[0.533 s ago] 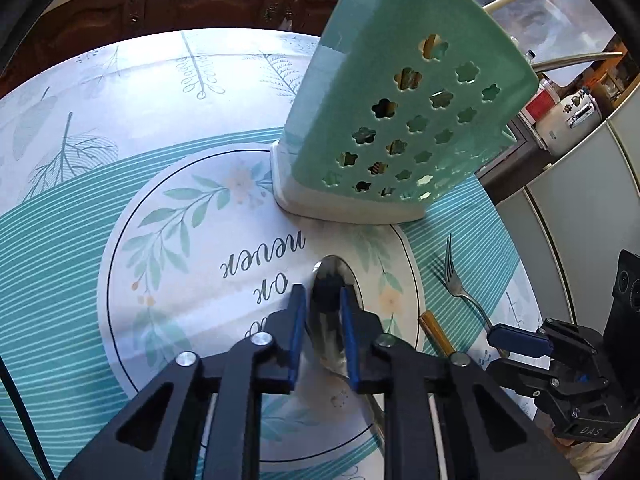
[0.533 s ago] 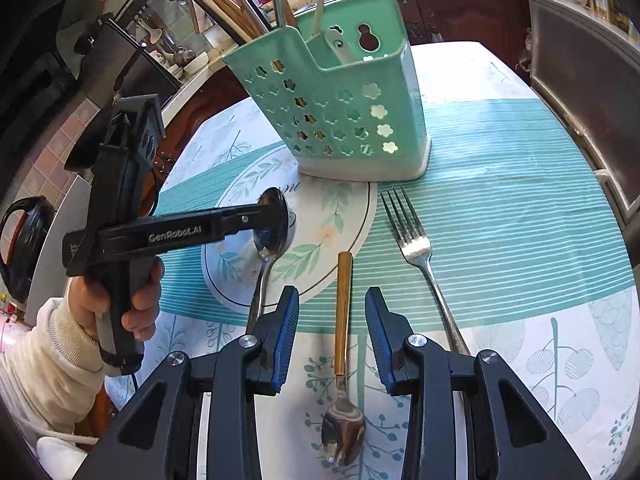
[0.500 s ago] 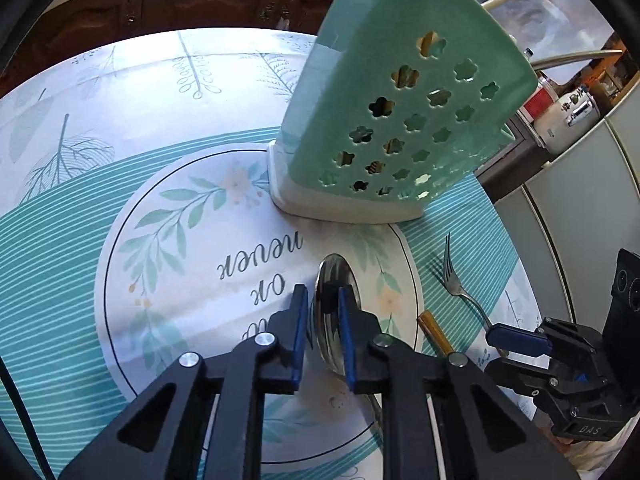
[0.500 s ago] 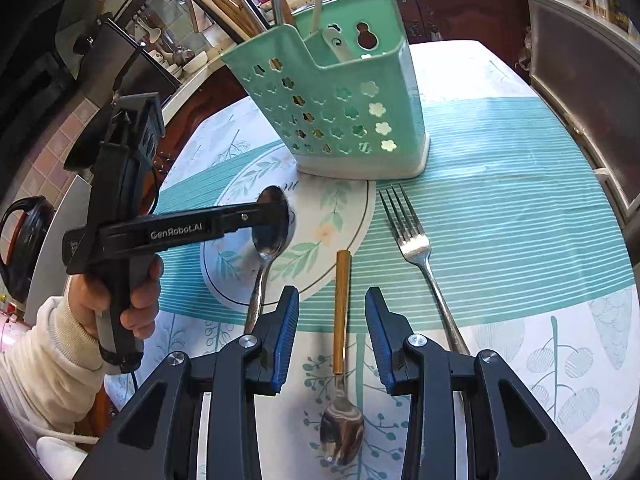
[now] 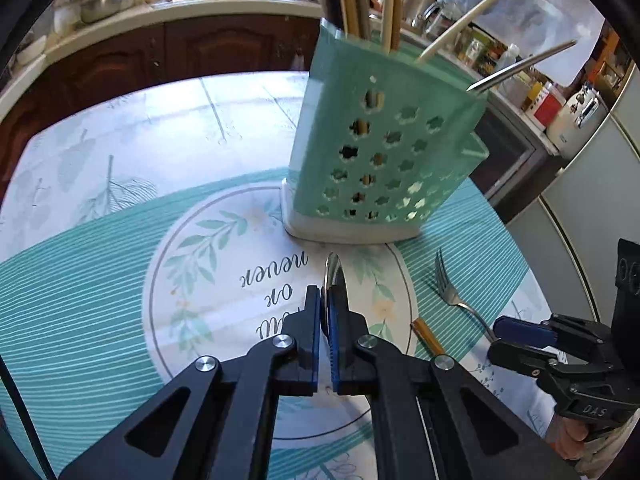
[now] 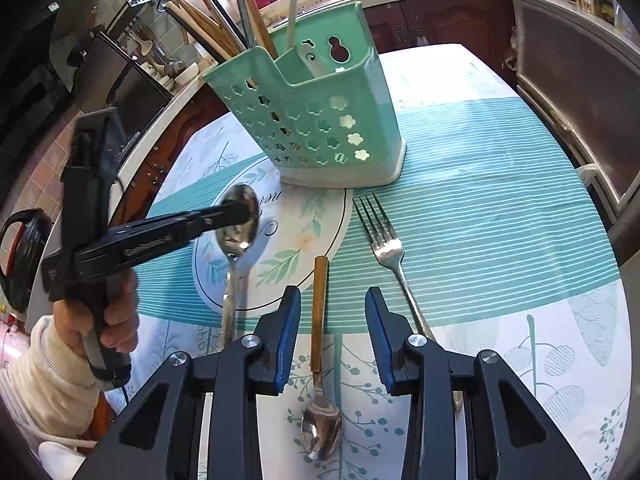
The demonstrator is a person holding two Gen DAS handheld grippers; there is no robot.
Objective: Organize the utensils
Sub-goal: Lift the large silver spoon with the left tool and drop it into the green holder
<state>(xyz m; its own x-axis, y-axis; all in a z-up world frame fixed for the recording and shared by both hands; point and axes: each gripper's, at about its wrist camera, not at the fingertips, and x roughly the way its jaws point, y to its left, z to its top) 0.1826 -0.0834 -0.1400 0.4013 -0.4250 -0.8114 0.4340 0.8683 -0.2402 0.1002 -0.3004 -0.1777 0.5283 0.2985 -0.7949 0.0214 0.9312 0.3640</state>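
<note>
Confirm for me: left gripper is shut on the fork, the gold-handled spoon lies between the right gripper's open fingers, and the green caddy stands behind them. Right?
Not quite. The left gripper is shut on the silver spoon, gripping its bowl; the left wrist view shows it. The fork lies untouched on the tablecloth. The rest holds: the gold-handled spoon lies between the right gripper's open fingers, and the green caddy stands behind.

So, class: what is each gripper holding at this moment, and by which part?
The left gripper is shut on the silver spoon, clamping its bowl edge-on. The right gripper is open and holds nothing; the gold-handled spoon lies between its fingers.
</note>
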